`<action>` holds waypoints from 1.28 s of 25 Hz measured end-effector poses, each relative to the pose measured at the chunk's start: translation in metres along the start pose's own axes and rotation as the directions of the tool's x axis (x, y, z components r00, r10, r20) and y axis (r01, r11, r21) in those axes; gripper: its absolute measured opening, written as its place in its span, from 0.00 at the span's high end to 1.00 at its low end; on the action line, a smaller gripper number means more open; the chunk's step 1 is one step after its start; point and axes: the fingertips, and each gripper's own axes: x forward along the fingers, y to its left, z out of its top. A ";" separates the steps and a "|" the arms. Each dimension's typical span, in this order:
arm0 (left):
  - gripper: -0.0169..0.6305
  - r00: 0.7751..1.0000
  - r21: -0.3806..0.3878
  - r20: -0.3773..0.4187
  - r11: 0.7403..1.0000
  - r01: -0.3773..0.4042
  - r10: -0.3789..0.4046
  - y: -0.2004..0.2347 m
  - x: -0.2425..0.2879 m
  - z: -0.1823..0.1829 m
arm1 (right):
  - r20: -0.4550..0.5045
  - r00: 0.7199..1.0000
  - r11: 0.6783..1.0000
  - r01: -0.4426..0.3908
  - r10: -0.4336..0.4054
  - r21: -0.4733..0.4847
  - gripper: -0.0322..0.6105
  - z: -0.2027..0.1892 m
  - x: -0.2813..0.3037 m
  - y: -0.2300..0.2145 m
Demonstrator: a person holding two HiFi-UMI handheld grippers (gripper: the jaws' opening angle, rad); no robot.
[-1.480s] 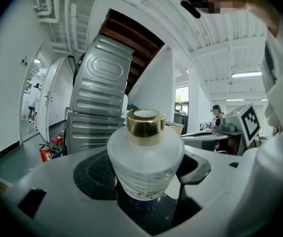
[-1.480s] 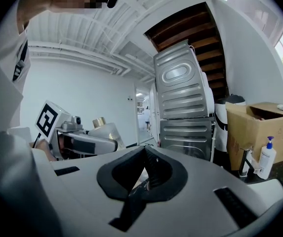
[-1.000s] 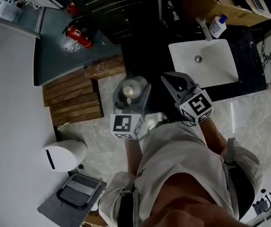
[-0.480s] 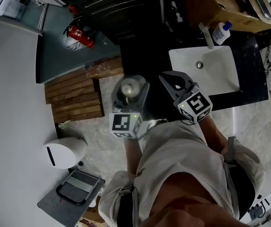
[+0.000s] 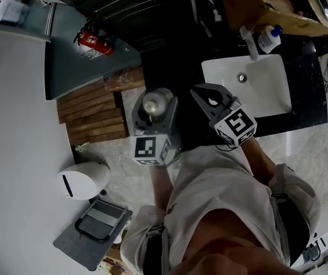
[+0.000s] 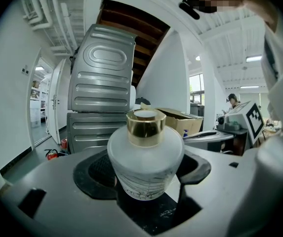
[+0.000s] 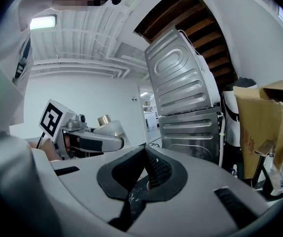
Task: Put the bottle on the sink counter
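Note:
A squat frosted white bottle (image 5: 151, 103) with a gold cap stands upright between the jaws of my left gripper (image 5: 152, 112), which is shut on it. In the left gripper view the bottle (image 6: 145, 164) fills the gap between the black pads. My right gripper (image 5: 207, 96) hangs just to its right, over the near edge of the black sink counter (image 5: 304, 79); its pads (image 7: 153, 171) meet with nothing between them. The bottle (image 7: 109, 127) also shows from the side in the right gripper view. The white sink basin (image 5: 267, 87) lies further right.
A faucet (image 5: 248, 41), a blue-capped soap bottle (image 5: 267, 38) and a cardboard box (image 5: 267, 4) sit behind the basin. A ribbed metal machine (image 5: 143, 4) stands at the back. On the floor to the left are wooden slats (image 5: 92, 116), a red fire extinguisher (image 5: 93, 41) and a white bin (image 5: 83, 179).
The left gripper with the bottle has drifted slightly up and to the left in the head view. The right gripper has barely moved. Both grips look the same.

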 end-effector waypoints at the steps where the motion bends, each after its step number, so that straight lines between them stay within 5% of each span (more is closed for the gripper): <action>1: 0.46 1.000 0.001 -0.009 1.000 -0.001 0.001 0.001 0.003 -0.002 | -0.001 1.000 1.000 0.002 -0.002 0.004 0.95 -0.001 0.000 -0.003; 32: 0.46 0.994 0.023 -0.067 0.995 0.093 -0.091 0.060 0.090 -0.048 | -0.069 0.989 0.990 0.131 -0.127 0.051 0.95 -0.041 0.067 -0.055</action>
